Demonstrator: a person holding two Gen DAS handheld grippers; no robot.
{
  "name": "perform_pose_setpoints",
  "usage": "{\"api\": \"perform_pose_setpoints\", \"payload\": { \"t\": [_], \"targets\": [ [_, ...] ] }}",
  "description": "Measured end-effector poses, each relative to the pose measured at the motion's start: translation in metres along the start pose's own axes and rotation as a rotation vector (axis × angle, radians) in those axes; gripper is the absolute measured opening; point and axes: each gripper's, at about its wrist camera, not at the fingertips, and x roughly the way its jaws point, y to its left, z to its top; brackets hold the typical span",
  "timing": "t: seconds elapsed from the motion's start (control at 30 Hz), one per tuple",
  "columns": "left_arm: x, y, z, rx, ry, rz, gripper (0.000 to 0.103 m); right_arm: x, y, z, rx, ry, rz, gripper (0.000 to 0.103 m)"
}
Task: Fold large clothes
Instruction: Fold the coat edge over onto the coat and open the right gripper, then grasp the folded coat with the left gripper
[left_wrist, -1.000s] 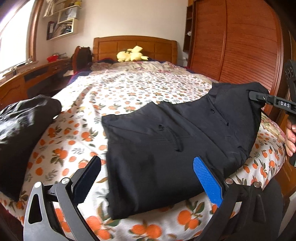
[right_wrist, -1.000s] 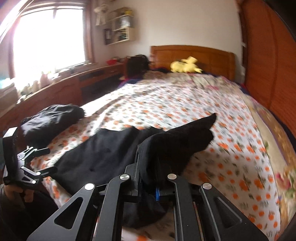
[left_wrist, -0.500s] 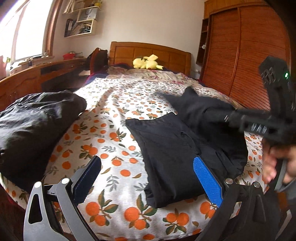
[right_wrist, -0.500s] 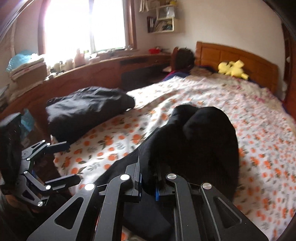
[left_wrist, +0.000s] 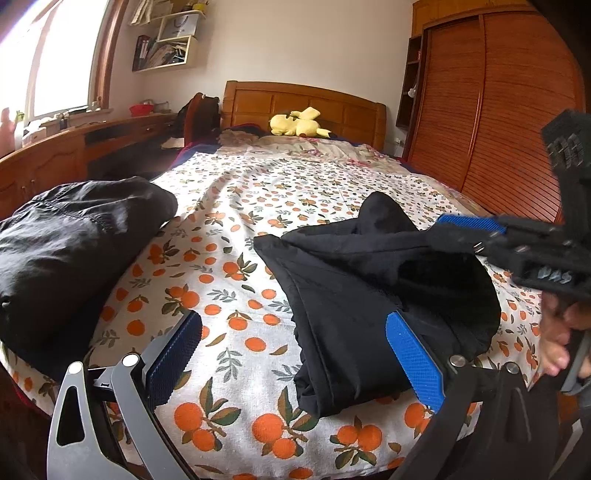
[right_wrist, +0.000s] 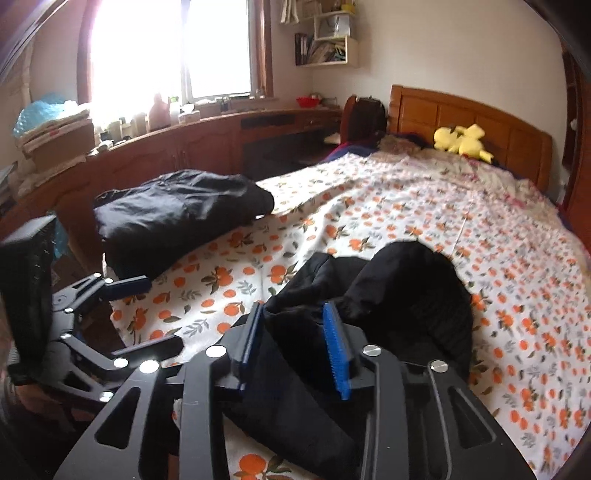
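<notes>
Two grippers, both apart — right gripper (right_wrist: 295, 343) has just been opening, black trousers (left_wrist: 369, 295) slack between its pads, dropped folded on the bedspread (left_wrist: 240, 229); left gripper (left_wrist: 295, 354) empty, clear.

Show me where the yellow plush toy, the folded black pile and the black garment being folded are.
yellow plush toy (left_wrist: 295, 123), left wrist view, on its body by the headboard.
folded black pile (left_wrist: 70, 243), left wrist view, on its top surface.
black garment (right_wrist: 417, 295), right wrist view, on its raised fold.
</notes>
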Motion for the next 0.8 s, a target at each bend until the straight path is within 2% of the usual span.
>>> {"api": "perform_pose_setpoints", "payload": {
  "t": [0.33, 0.8],
  "targets": [
    [0.007, -0.007, -0.001, 0.004, 0.012, 0.0, 0.101, -0.041, -0.017, -0.001, -0.01, -0.055, -0.094, 0.032],
    [0.02, -0.032, 0.007, 0.034, 0.019, -0.018, 0.101, -0.059, -0.048, -0.02, 0.016, -0.077, -0.148, 0.032]
  ]
}}
